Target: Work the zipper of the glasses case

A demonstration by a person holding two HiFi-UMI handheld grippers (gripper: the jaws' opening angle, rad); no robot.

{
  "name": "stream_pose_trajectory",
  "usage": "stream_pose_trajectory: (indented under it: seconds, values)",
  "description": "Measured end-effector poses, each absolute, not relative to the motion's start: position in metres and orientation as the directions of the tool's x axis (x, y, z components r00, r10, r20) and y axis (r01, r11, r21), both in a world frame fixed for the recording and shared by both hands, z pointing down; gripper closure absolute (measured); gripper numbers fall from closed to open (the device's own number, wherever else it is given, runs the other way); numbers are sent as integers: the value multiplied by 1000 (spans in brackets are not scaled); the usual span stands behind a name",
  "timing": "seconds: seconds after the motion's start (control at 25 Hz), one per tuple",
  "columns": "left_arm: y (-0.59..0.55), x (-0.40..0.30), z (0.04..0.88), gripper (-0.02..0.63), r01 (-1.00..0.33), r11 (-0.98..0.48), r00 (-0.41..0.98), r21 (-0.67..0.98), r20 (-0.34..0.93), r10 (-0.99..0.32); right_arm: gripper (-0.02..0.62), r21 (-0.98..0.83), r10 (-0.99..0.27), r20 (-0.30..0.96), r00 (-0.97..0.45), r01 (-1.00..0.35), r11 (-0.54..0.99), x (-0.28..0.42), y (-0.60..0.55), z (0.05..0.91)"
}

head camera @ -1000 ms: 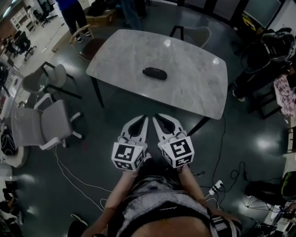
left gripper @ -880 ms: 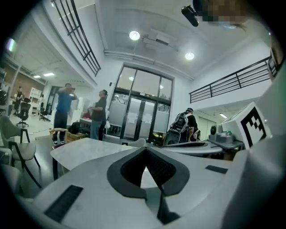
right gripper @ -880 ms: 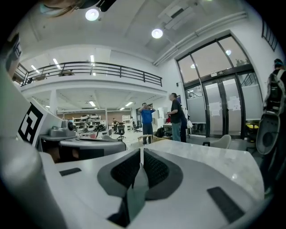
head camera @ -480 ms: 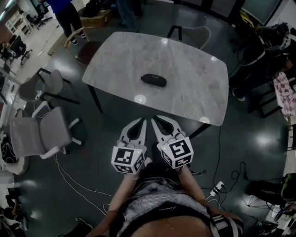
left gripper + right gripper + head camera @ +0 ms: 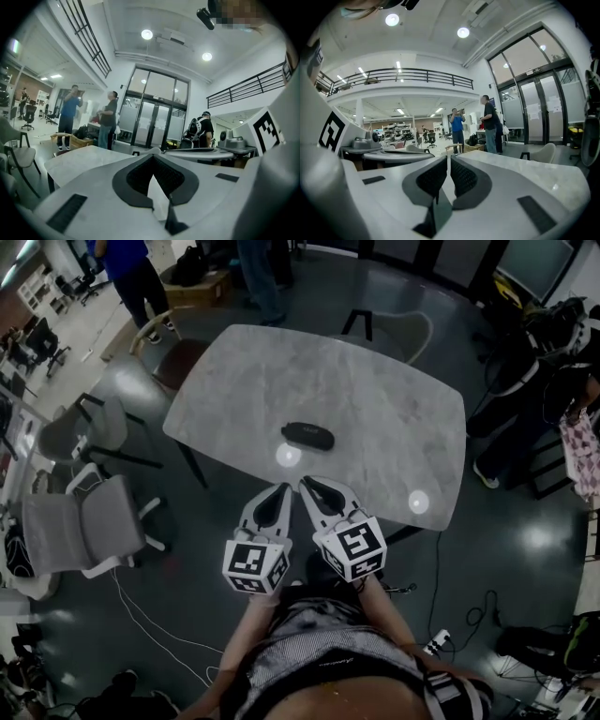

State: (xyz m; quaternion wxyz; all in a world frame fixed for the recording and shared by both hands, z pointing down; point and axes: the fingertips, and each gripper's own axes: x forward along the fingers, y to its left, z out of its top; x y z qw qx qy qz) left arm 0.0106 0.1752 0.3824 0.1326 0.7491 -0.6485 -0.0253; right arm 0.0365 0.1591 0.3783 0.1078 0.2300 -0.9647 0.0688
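Two tools: left tool [image 5: 280,489], right tool [image 5: 306,483] (both pressed together) | one glasses case [image 5: 307,436] | one table [image 5: 375,395]

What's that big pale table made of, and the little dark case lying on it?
Table top: looks like polished marble or a marble-look slab. It is pale grey with faint veins, and bright spots of reflected light show the gloss. Glasses case: black with a slight sheen, perhaps a moulded fabric-covered shell, but too small to tell.

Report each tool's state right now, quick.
Left tool: closed, holding nothing.
Right tool: closed, holding nothing.
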Motion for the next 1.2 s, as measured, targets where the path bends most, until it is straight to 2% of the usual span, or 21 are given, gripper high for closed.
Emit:
stream_pose_trajectory:
  seconds: [0.68, 1.2]
  values:
    - [109, 32, 382, 603, -967, -109, 140, 229, 121, -983, 522, -146, -411, 226, -883, -448, 882, 63, 93, 386]
    - [42, 15, 391, 603, -924, -281, 318, 258, 112, -942, 522, -130, -552, 255, -794, -593, 794, 53, 34, 395]
